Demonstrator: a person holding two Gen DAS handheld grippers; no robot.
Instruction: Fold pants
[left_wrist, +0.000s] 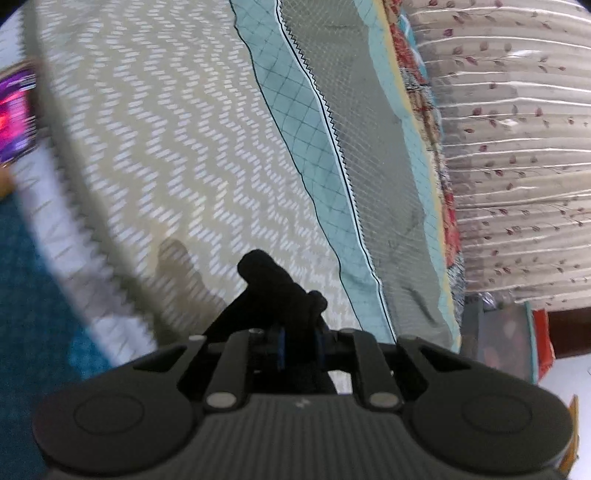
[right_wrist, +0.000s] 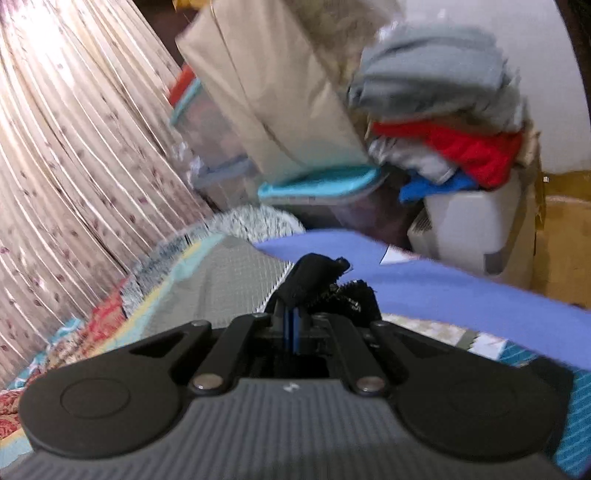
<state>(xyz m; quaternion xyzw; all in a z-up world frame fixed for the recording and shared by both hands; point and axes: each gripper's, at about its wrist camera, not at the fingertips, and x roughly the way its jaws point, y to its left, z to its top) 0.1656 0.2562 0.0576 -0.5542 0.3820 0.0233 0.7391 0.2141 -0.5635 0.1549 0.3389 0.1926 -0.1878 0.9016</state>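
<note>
The pants are black. In the left wrist view a bunched fold of them (left_wrist: 271, 284) sticks up from between the fingers of my left gripper (left_wrist: 299, 343), which is shut on the cloth and held above the bed. In the right wrist view my right gripper (right_wrist: 293, 328) is shut on another bunch of the black pants (right_wrist: 317, 280), with a frayed or zippered edge (right_wrist: 351, 291) showing at its right. The rest of the pants is hidden below both grippers.
A beige zigzag bedspread (left_wrist: 166, 147) with teal quilted border (left_wrist: 295, 122) and grey netting (left_wrist: 369, 129) lies below. A floral curtain (left_wrist: 517, 147) hangs beyond. In the right wrist view, a blue sheet (right_wrist: 461, 291), a heap of clothes on a white bin (right_wrist: 461, 214) and stacked bags (right_wrist: 266, 92).
</note>
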